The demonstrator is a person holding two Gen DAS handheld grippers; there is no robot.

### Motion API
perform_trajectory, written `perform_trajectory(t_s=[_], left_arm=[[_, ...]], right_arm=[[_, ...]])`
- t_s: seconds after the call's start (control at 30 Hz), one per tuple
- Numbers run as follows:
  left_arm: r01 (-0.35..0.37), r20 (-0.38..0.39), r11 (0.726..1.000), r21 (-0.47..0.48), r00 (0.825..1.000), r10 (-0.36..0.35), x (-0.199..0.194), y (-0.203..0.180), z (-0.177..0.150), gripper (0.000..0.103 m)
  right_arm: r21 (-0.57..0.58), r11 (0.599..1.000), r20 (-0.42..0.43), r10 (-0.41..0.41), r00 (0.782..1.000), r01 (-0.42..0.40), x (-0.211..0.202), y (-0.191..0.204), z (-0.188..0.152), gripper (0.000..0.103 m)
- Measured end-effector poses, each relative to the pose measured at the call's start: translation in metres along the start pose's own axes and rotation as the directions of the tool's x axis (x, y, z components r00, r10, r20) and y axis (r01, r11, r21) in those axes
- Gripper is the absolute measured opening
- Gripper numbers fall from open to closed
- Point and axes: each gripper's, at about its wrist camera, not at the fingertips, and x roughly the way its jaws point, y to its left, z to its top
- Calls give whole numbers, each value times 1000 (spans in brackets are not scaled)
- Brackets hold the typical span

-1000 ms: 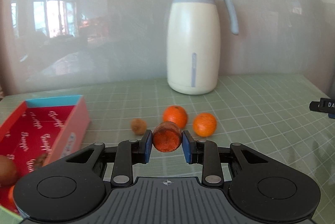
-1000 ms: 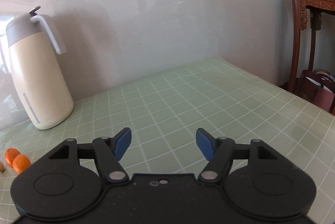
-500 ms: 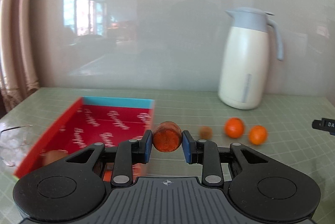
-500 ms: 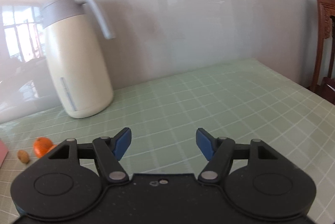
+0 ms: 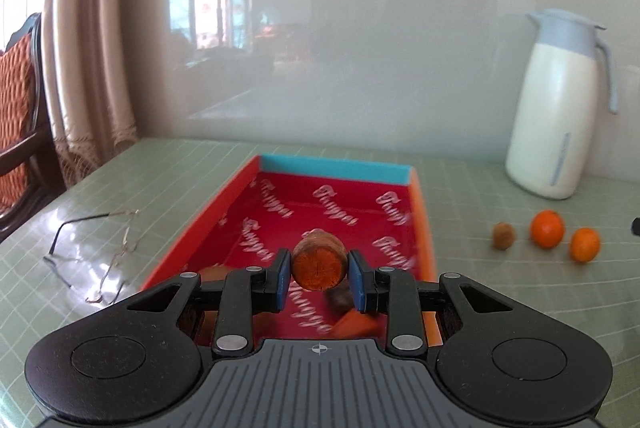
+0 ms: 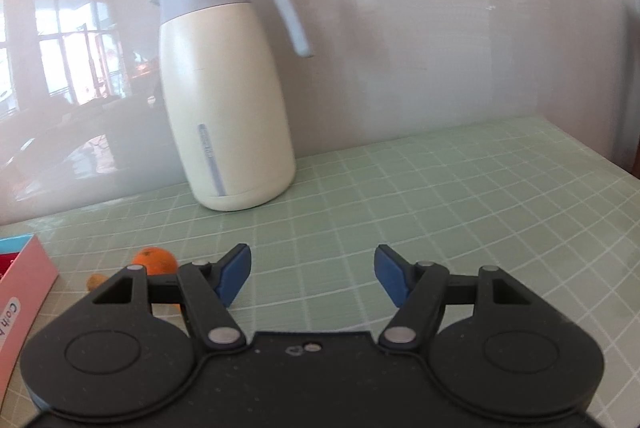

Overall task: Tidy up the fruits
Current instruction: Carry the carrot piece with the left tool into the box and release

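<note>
My left gripper point(image 5: 319, 274) is shut on an orange carrot piece point(image 5: 319, 265) and holds it above the near part of the red box point(image 5: 340, 203). Blurred fruit pieces point(image 5: 352, 322) lie in the box under the gripper. Two oranges point(image 5: 547, 228) point(image 5: 585, 244) and a small brown fruit point(image 5: 502, 235) lie on the table to the right of the box. My right gripper point(image 6: 312, 278) is open and empty above the table; an orange point(image 6: 155, 260) and the box corner point(image 6: 24, 280) show at its left.
A cream thermos jug point(image 5: 558, 103) point(image 6: 224, 91) stands at the back by the glossy wall. A pair of glasses point(image 5: 96, 252) lies left of the box. A chair point(image 5: 20, 123) and a curtain point(image 5: 88, 47) are at the far left. The tablecloth point(image 6: 440, 195) is green and checked.
My left gripper has swung left with the carrot piece, from above the oranges to above the red box. My right gripper has turned left toward the jug and oranges, staying open.
</note>
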Motion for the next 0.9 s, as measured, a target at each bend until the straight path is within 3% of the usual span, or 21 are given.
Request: perform_trajectory(t_s=[0.1, 0.2, 0.33, 0.37, 0.4, 0.47, 0.57, 0.67, 0.9], left_arm=[[-19, -18, 1000, -1, 1000, 19, 5, 6, -3, 31], [-32, -9, 999, -2, 999, 32, 4, 9, -4, 31], [-38, -5, 999, -9, 999, 38, 4, 9, -4, 35], [-39, -2, 999, -8, 999, 39, 3, 8, -4, 47], [-44, 8, 999, -10, 999, 44, 2, 8, -4, 68], [-60, 49, 998, -15, 997, 61, -4, 7, -3, 89], [-66, 79, 998, -15, 995, 67, -8, 4, -2, 92], [-75, 80, 997, -23, 994, 77, -9, 2, -2, 103], [-115, 116, 991, -71, 986, 122, -22, 3, -3, 103]], right_arm=[[2, 1000, -2, 7, 1000, -7, 1, 4, -1, 69], [2, 1000, 9, 12, 1000, -12, 0, 7, -2, 79], [-9, 1000, 8, 15, 1000, -15, 0, 10, -3, 79], [-9, 1000, 7, 14, 1000, -14, 0, 10, -2, 79], [-9, 1000, 8, 13, 1000, -13, 0, 9, -2, 79], [-7, 1000, 9, 9, 1000, -9, 0, 7, -2, 79], [-3, 1000, 11, 5, 1000, -5, -1, 3, -1, 79], [-2, 1000, 13, 3, 1000, -3, -2, -1, -1, 79], [-1, 1000, 13, 15, 1000, -15, -1, -4, -1, 79]])
